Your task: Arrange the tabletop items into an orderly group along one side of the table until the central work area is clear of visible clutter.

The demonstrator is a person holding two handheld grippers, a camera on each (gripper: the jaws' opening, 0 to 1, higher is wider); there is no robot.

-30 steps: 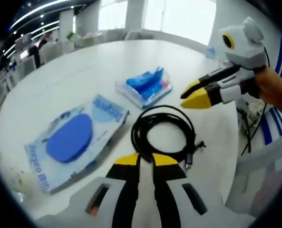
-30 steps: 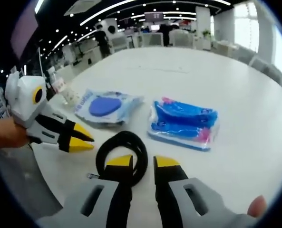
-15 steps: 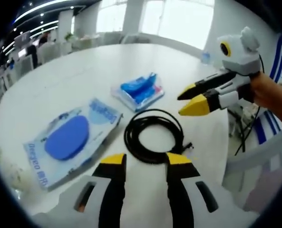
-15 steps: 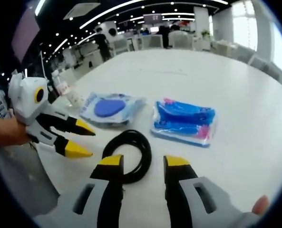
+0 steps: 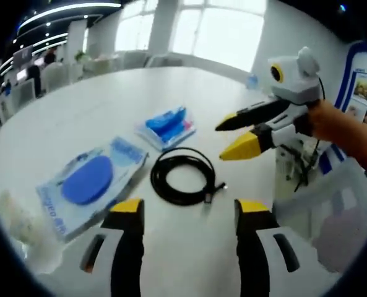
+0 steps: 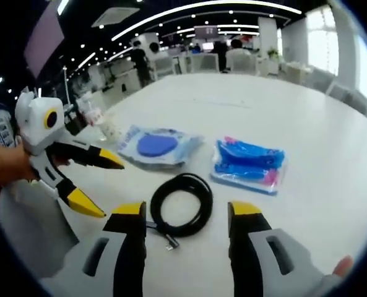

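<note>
Left hand-held gripper (image 5: 189,210) held above white table (image 5: 78,117), jaws spread wide, nothing grasped. Right hand-held gripper (image 6: 190,213) likewise released, jaws parted, nothing between them.

Coiled black cable (image 6: 178,203) taken as landmark: lying flat on table, just ahead of both grippers' jaws, plug end loose beside coil. Packet with blue oval pad (image 6: 158,146) seen beyond cable, toward left gripper's side. Packet of blue and pink items (image 6: 250,163) seen beyond cable, near it, apart from oval-pad packet.

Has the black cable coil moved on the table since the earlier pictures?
No. The black cable coil keeps its place beside the blue pad packet and blue-pink packet; the cameras pulled back.
</note>
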